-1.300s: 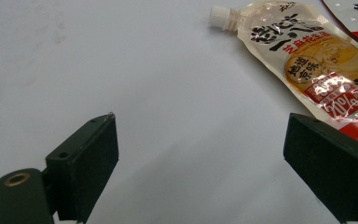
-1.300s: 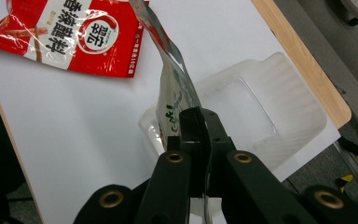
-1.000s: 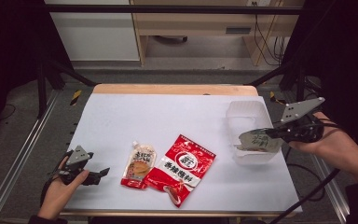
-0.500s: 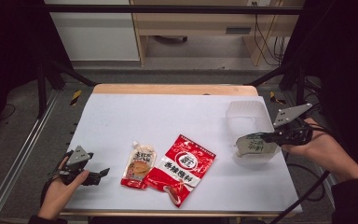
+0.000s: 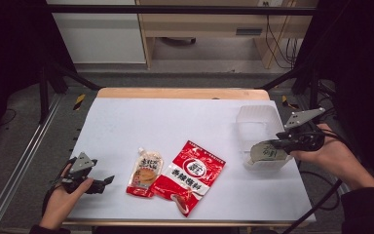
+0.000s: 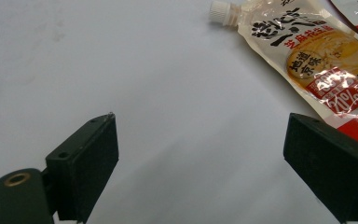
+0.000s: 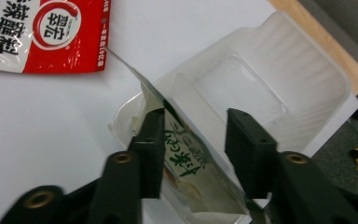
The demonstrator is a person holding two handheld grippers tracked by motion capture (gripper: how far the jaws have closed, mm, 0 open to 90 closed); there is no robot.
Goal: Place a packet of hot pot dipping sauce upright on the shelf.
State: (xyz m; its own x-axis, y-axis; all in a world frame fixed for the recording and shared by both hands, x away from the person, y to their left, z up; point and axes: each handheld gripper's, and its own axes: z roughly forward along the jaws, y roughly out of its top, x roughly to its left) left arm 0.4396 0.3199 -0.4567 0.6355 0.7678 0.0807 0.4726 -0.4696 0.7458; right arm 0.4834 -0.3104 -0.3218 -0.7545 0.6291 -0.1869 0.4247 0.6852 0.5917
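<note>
Right hand-held gripper (image 7: 193,154) jaws just opening, green packet (image 7: 186,158) loose between them, dropped into clear tray (image 7: 279,65).

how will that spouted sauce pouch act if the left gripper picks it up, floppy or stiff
The spouted sauce pouch looks like thin crinkled film lying flat, so it will probably sag around the left gripper. Its glossy skin may be slippery. The white cap looks rigid, likely the firmest place to grip.
</note>
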